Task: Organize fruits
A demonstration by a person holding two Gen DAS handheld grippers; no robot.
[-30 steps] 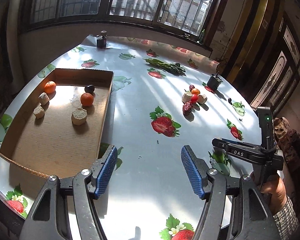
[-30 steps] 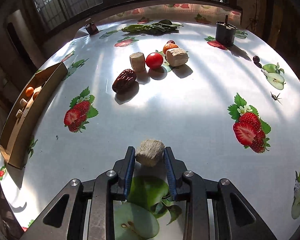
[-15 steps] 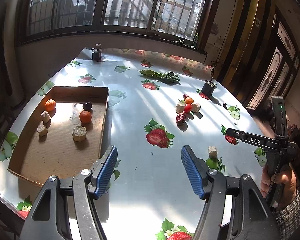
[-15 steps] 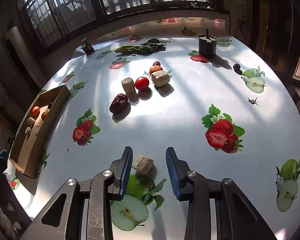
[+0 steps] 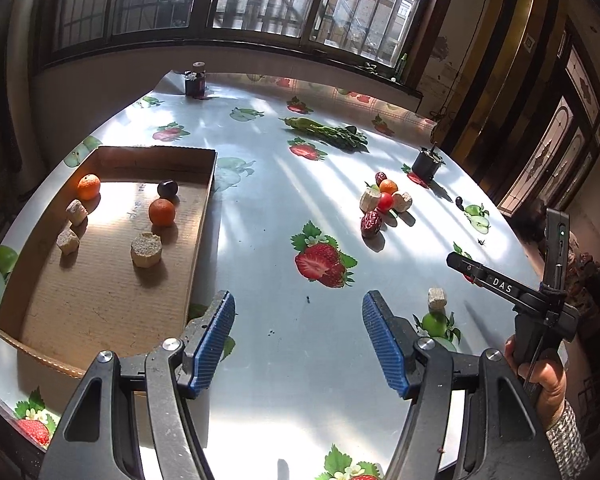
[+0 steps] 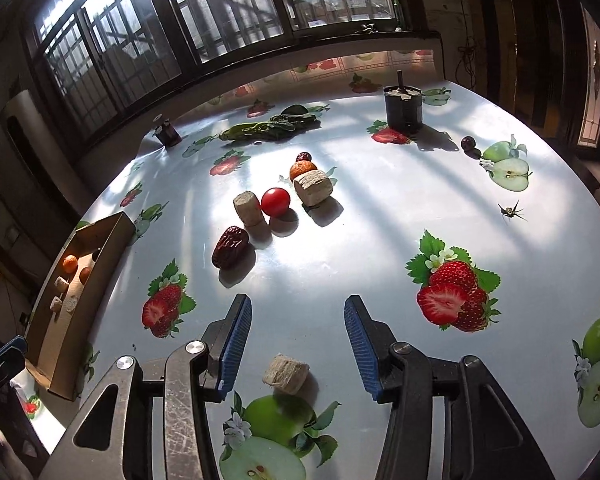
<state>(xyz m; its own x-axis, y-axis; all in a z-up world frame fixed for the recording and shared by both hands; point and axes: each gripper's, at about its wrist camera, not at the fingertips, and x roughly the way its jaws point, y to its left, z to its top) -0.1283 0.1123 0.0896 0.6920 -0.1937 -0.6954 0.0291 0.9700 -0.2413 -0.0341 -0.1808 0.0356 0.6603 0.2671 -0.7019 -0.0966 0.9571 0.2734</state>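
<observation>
The right gripper [image 6: 298, 344] is hovering low over the table [image 6: 380, 240] with its blue-padded jaws spread wide, gripping nothing. A beige chunk [image 6: 286, 368] is lying on the cloth between them, touching neither pad, right at the top edge of a printed green apple. The left wrist view is showing the same chunk [image 5: 437, 298] sitting free on the table, just ahead of the right gripper's black body, which a hand [image 5: 540, 376] is holding by the handle.

The left gripper [image 5: 298, 340] is also standing wide open and empty, over bare cloth beside the near right corner of the cardboard tray [image 5: 204, 216].

Farther up the table a small cluster is waiting in the sun — a date [image 6: 230, 247], a beige cylinder [image 6: 249, 209] touching a cherry tomato [image 6: 275, 201], a bigger beige block [image 6: 314, 188], a small orange [image 6: 302, 168] and a dark red fruit [image 6: 303, 157] behind it. A lone dark berry [image 6: 468, 144] is sitting well apart, near a black pot [image 6: 403, 108]. Leafy greens [image 6: 272, 127] are lying near the window side.

The tray is holding two oranges [image 5: 89, 186], a dark plum [image 5: 167, 188] and three beige pieces (one round [image 5: 146, 249], two smaller ones by the left wall) — all lying loose on its floor.
</observation>
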